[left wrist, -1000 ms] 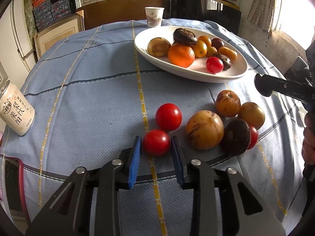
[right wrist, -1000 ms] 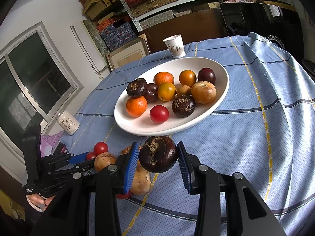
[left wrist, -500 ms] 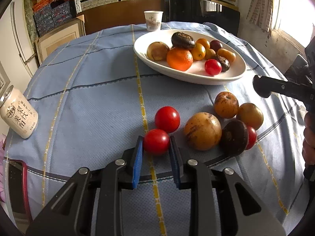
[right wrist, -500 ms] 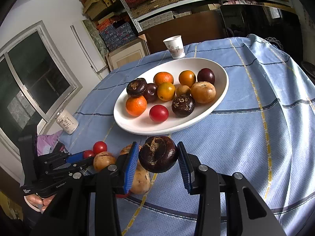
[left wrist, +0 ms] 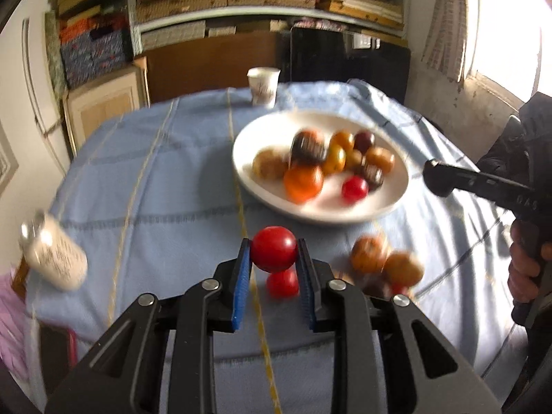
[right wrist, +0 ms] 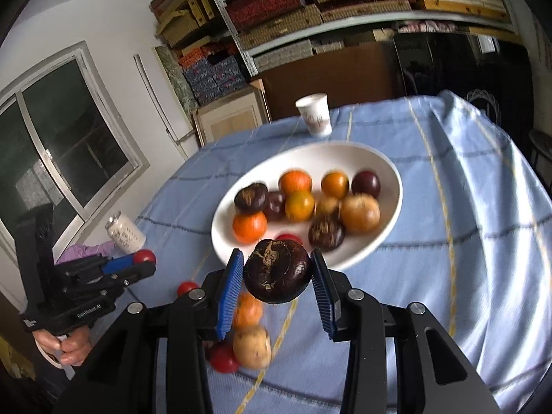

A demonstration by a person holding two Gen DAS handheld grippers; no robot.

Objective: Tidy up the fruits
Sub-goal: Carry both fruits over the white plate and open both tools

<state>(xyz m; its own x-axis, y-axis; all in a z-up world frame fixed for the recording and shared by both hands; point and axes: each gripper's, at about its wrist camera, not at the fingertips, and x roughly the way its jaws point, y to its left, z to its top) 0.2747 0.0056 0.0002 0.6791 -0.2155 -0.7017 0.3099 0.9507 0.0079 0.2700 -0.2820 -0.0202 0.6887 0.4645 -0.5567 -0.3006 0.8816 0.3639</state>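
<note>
Left gripper pinching small round red tomato; right gripper clamped on dark purple-brown round fruit. Both loads are off the blue checked tablecloth. White oval plate of mixed fruit lies ahead, to the left gripper's right and straight ahead of the right one, which looks nearer. A second ago the tomato sat on the cloth with the jaws just closing; both hands have since lifted.

tomato glossy, smooth | dark fruit matt, rough-scarred | tablecloth woven cloth | bowl glazed white | pads ribbed
</note>
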